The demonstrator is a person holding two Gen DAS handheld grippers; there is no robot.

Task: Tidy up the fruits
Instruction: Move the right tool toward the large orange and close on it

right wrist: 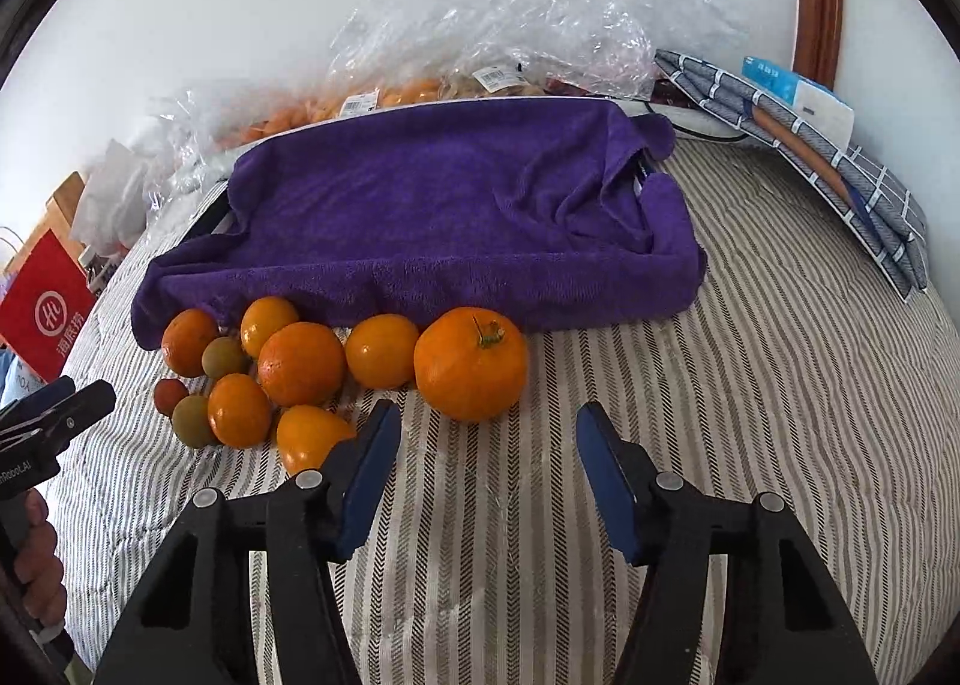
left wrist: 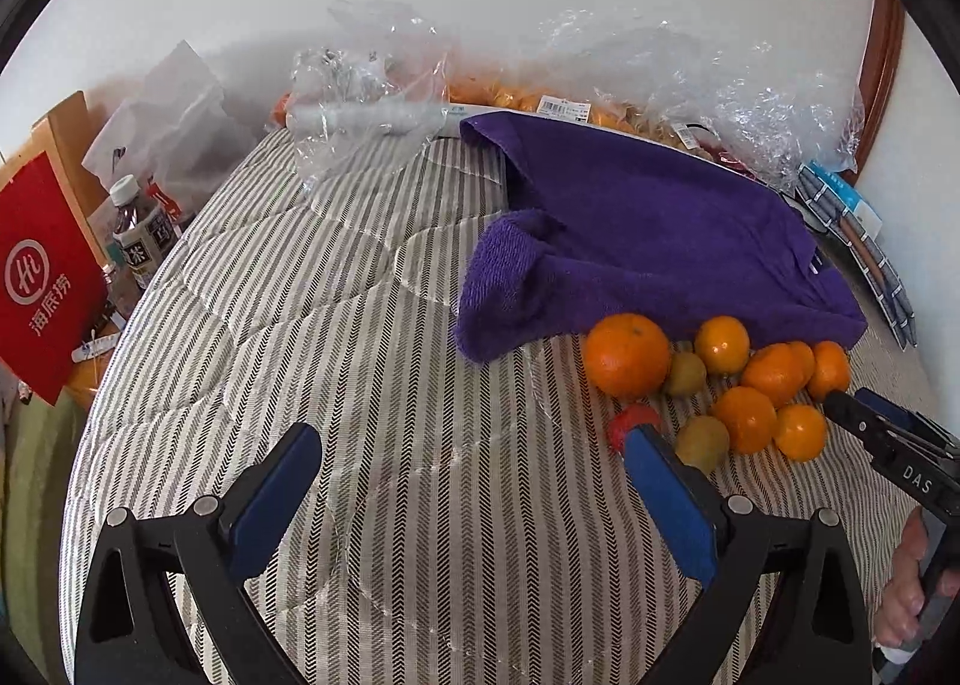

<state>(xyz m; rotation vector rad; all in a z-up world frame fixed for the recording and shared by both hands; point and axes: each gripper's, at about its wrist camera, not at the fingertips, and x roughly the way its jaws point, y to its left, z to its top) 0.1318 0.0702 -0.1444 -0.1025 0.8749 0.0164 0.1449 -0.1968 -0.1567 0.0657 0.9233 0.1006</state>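
Note:
A pile of fruit lies on the striped bedcover in front of a purple towel (left wrist: 648, 229) (right wrist: 450, 205). It holds a big orange with a stem (right wrist: 471, 364), several smaller oranges (right wrist: 300, 364) (left wrist: 744, 418), two green fruits (left wrist: 702, 442) (right wrist: 193, 420) and a small red fruit (left wrist: 633, 421) (right wrist: 170, 394). My left gripper (left wrist: 471, 445) is open over bare cover, its right finger (left wrist: 660, 475) beside the red fruit. My right gripper (right wrist: 487, 421) is open and empty, with the big orange just beyond its tips. Each gripper shows in the other's view: the right gripper (left wrist: 852, 400) and the left gripper (right wrist: 84, 391).
Clear plastic bags of fruit (left wrist: 600, 103) (right wrist: 480, 37) lie along the wall behind the towel. A red paper bag (left wrist: 42, 277) and a water bottle (left wrist: 141, 232) stand off the left edge. A folded plaid cloth (right wrist: 840, 175) lies at the right. A person's hand (left wrist: 912, 577) grips a handle.

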